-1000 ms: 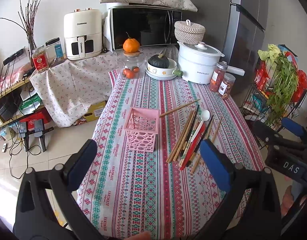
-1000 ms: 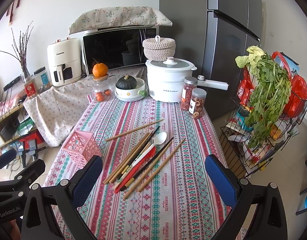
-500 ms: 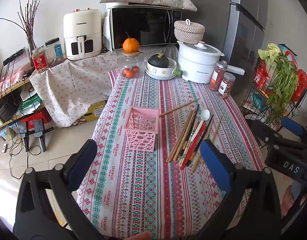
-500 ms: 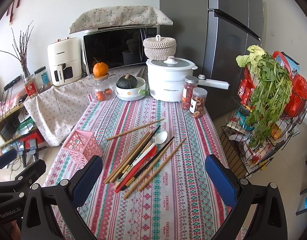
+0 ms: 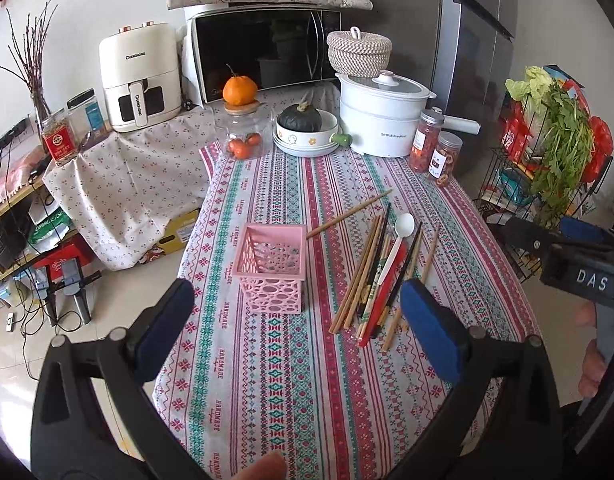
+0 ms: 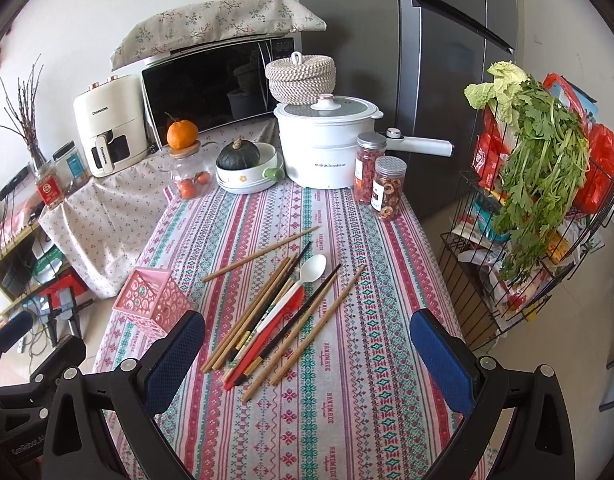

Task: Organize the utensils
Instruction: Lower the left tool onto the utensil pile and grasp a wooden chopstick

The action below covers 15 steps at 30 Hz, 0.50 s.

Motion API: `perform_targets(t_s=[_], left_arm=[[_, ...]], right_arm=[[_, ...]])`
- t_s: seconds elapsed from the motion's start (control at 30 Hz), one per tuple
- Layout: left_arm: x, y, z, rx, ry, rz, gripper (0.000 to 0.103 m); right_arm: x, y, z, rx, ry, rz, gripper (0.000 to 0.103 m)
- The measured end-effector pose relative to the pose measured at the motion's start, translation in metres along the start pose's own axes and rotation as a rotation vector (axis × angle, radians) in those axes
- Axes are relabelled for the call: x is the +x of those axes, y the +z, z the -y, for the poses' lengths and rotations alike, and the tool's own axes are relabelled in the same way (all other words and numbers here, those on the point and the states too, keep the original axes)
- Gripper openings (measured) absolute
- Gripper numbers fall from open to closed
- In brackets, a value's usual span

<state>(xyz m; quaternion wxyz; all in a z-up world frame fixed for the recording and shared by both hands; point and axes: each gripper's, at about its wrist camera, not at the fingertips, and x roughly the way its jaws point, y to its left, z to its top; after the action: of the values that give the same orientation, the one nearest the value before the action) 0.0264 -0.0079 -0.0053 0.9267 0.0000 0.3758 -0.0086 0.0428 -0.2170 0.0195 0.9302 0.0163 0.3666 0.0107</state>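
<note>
A pink perforated basket [image 5: 272, 266] [image 6: 152, 297] stands empty on the striped tablecloth. To its right lies a loose bundle of chopsticks [image 5: 367, 272] [image 6: 267, 312] with a white spoon [image 5: 399, 236] [image 6: 307, 276] and a red utensil [image 6: 279, 332] among them. One wooden chopstick [image 5: 349, 214] [image 6: 259, 254] lies apart, slanting toward the basket. My left gripper [image 5: 297, 328] hovers open above the near table edge, behind the basket and bundle. My right gripper [image 6: 307, 348] is open too, held over the near ends of the chopsticks, with nothing between its fingers.
At the far end of the table [image 6: 347, 400] stand a white cooker [image 6: 327, 144], two snack jars [image 6: 381, 184], a bowl with a squash [image 6: 243, 168] and a glass jar with an orange [image 6: 187, 160]. A wire rack of greens [image 6: 547, 200] stands to the right.
</note>
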Motion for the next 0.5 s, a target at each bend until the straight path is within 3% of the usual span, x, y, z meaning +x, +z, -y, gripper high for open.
perform_targets(t_s=[0.27, 0.4, 0.5], left_arm=[[0.039, 0.049, 0.024, 0.135, -0.086, -0.114, 0.102], [0.072, 0.078, 0.047, 0.205, -0.144, -0.216, 0.096], [0.11, 0.096, 0.073, 0.28, -0.159, -0.297, 0.085]], right_arm=[[0.051, 0.035, 0.034, 0.094, 0.038, -0.164, 0.103], [0.088, 0.044, 0.05, 0.137, 0.043, -0.226, 0.103], [0.118, 0.044, 0.063, 0.169, 0.059, -0.277, 0.094]])
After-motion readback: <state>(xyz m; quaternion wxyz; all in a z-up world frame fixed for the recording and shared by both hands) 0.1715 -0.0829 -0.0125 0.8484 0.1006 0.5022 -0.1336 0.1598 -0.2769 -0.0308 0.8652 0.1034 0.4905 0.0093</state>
